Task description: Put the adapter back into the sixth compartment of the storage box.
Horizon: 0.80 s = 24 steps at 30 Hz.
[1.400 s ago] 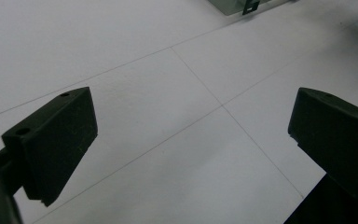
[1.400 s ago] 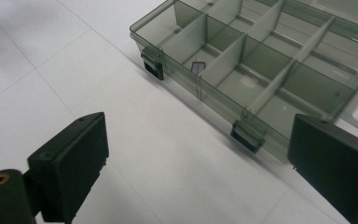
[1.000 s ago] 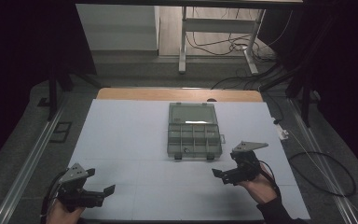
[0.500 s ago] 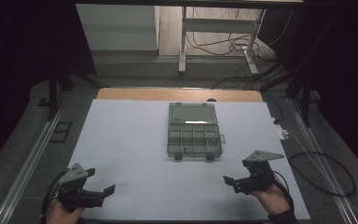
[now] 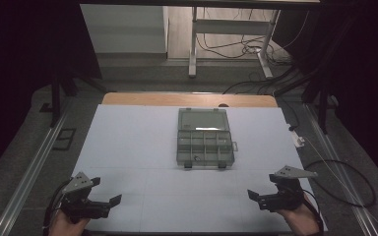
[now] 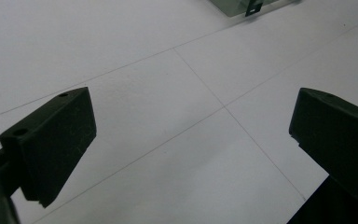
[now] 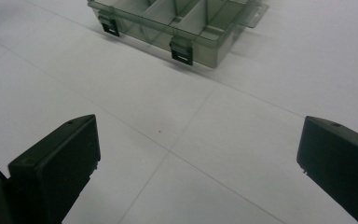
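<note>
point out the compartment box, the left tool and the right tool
compartment box (image 5: 204,143), high view, on its divided tray
left tool (image 5: 109,202), high view, between its open jaw tips
right tool (image 5: 257,197), high view, between its open jaw tips

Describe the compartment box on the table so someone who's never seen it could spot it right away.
On the white table, look at the middle, toward the far edge. The box lies there open: clear grey plastic, split into small compartments, two dark latches on its near side. It sits apart from both claws.

Left claw (image 5: 109,202), right claw (image 5: 254,196): both agape.
</note>
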Each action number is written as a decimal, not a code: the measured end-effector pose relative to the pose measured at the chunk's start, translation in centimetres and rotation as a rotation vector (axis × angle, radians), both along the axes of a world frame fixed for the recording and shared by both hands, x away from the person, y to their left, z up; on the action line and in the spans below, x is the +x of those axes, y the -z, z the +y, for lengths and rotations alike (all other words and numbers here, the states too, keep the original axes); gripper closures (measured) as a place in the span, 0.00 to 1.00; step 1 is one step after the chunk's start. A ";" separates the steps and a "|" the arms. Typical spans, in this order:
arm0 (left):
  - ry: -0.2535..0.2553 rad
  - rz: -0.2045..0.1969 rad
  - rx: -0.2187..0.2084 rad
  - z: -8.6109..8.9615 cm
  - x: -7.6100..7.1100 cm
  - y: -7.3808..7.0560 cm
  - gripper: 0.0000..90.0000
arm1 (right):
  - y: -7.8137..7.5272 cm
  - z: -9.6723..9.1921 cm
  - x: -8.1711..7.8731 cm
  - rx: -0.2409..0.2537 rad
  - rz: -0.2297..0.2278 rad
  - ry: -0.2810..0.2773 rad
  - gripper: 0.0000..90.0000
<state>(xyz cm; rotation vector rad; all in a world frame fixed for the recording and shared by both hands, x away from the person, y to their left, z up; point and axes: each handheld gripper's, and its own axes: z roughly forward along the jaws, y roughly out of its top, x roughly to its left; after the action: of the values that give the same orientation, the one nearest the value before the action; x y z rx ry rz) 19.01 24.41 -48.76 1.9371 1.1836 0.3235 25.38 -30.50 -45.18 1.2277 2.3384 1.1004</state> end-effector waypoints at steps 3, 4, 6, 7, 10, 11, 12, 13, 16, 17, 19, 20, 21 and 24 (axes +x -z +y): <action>-0.001 -0.001 0.000 0.0 0.0 0.0 0.01 | 0.0 -0.4 -0.3 0.002 -0.006 0.013 0.00; -0.001 -0.001 0.000 0.0 0.0 0.0 0.01 | 0.1 -0.6 -0.5 0.001 -0.008 0.024 0.00; -0.001 -0.001 0.000 0.0 0.0 0.0 0.01 | 0.1 -0.7 -0.7 0.000 -0.010 0.029 0.00; -0.001 -0.003 -0.001 0.0 0.0 0.0 0.01 | 0.2 -0.9 -0.9 0.000 -0.009 0.036 0.00; -0.002 -0.003 -0.003 0.0 0.0 0.0 0.01 | 0.4 -1.4 -1.5 -0.002 -0.011 0.065 0.00; -0.001 -0.004 -0.002 0.0 0.0 0.0 0.01 | 0.5 -1.6 -1.8 -0.004 -0.012 0.077 0.00; -0.001 -0.004 -0.003 0.1 0.0 0.0 0.01 | 0.5 -1.6 -1.8 -0.004 -0.012 0.077 0.00; -0.001 -0.004 -0.005 0.1 0.0 0.0 0.01 | 0.6 -1.6 -2.0 -0.007 -0.010 0.082 0.00; 0.002 -0.005 -0.008 0.1 0.0 0.0 0.01 | 0.7 -1.8 -2.4 -0.013 -0.011 0.094 0.00; 0.002 -0.006 -0.008 0.1 0.0 0.0 0.01 | 0.7 -1.9 -2.5 -0.015 -0.013 0.094 0.00; 0.002 -0.006 -0.008 0.1 0.0 0.0 0.01 | 0.8 -1.9 -2.7 -0.017 -0.013 0.100 0.00; 0.002 -0.006 -0.009 0.1 0.0 0.0 0.01 | 0.9 -2.0 -2.8 -0.024 -0.015 0.104 0.00; 0.002 -0.006 -0.009 0.1 0.0 0.0 0.01 | 0.9 -2.0 -2.8 -0.024 -0.015 0.104 0.00; 0.002 -0.005 -0.009 0.1 0.0 0.0 0.01 | 1.3 -2.1 -3.0 -0.041 -0.005 0.112 0.00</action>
<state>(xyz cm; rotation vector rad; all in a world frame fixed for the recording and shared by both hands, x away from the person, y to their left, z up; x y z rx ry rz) 19.00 24.50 -48.74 1.9288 1.1778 0.3206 22.34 -32.58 -46.47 1.3218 2.2468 1.0125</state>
